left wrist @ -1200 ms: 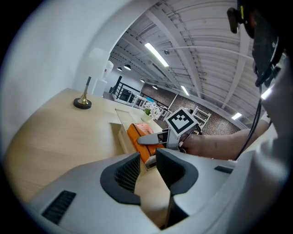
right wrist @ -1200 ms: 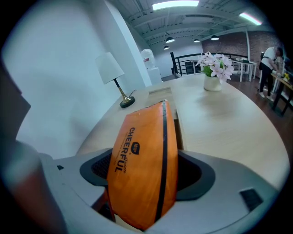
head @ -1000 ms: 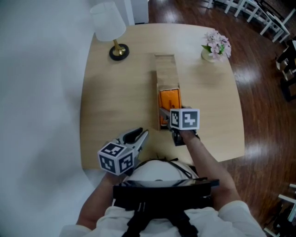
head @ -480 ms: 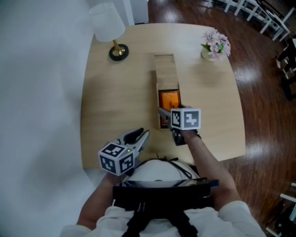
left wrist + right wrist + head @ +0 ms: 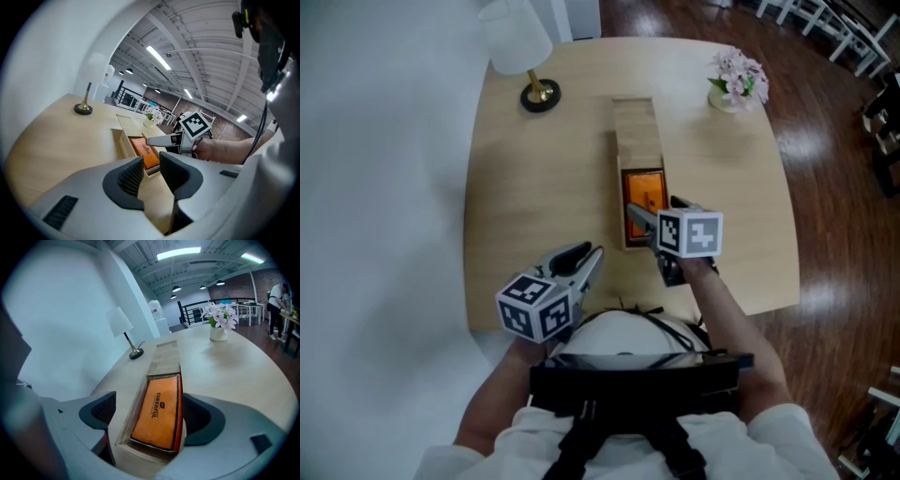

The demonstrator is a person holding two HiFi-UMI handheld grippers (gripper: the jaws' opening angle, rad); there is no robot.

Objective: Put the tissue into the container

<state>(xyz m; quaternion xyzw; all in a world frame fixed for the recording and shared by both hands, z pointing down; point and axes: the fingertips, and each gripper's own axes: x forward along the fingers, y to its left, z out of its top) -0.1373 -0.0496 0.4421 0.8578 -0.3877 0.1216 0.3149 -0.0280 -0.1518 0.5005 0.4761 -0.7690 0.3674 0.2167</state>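
While beneath the gaping right claw [image 5: 652, 206], tissue [image 5: 157, 411] inside container [image 5: 165, 355].

Tissue pack [image 5: 159, 411]: flat orange rectangle, dark "CHEERFUL" lettering along its upper face, lying face up and lengthwise inside the open near section of the container [image 5: 139, 458], a long, narrow light-wood box; the box's far section is covered by a flat wooden lid [image 5: 166, 357]

The tissue pack [image 5: 159, 411] is orange with black lettering, the container [image 5: 166, 356] pale wood.
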